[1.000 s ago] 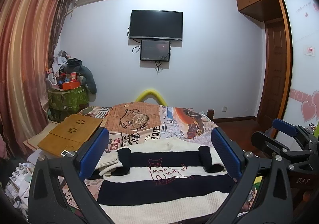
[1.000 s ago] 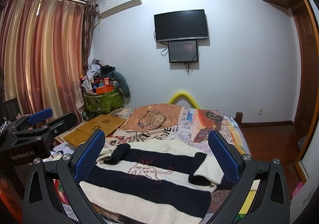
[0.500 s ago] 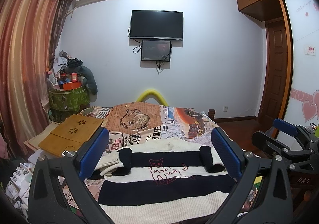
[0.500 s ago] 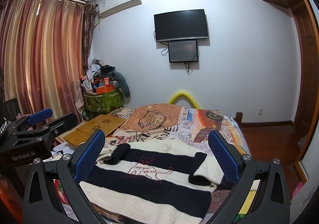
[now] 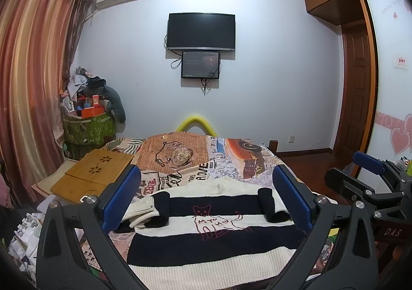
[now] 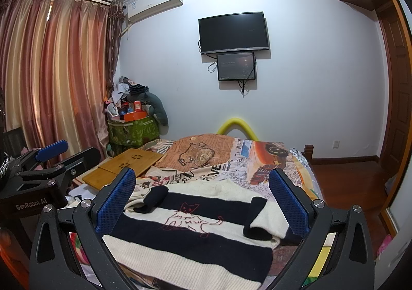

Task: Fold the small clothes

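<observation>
Left gripper [image 5: 206,199] and right gripper [image 6: 203,194] spread wide, holding nothing.
Striped cat sweater [image 5: 213,235] flat on the printed bedspread [image 5: 195,163], sleeves folded in, below both.

sweater [image 5: 206,241] bottom edge cut off at the lower middle of the frame, its sides hidden behind the left tool [image 5: 206,202], small screen [image 5: 200,64] writing too tiny to read

L gripper [image 5: 206,199] & R gripper [image 6: 202,199] both held level (jaws spread wide), gripping nothing.
</observation>
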Action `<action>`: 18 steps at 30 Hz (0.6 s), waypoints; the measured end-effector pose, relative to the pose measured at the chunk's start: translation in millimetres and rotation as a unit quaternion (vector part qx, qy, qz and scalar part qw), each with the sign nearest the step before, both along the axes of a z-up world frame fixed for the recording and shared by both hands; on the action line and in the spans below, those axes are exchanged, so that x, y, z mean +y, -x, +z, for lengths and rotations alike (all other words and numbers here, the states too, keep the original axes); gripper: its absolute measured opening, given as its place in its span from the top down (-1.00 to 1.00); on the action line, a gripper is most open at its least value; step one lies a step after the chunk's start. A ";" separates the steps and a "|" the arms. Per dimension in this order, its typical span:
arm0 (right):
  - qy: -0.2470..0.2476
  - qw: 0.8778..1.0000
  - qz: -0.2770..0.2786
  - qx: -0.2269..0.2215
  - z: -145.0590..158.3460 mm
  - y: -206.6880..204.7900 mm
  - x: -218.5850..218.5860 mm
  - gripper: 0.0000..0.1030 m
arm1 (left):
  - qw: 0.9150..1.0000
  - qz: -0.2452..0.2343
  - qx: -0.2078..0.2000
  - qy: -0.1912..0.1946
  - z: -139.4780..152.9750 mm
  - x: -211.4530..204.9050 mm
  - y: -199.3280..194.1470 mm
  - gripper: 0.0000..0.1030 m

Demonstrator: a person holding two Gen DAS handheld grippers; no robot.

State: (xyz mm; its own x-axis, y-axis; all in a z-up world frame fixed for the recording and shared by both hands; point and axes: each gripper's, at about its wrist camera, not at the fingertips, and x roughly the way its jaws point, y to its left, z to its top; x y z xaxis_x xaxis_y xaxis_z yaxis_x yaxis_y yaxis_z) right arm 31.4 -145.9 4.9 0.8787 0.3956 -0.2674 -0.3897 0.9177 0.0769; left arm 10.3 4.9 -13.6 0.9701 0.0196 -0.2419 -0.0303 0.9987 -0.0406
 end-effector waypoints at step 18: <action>0.000 1.000 -0.001 0.001 -0.6 0.6 -0.1 -0.99 | 1.000 0.003 0.003 -0.001 -2.0 0.5 -0.6 -1.00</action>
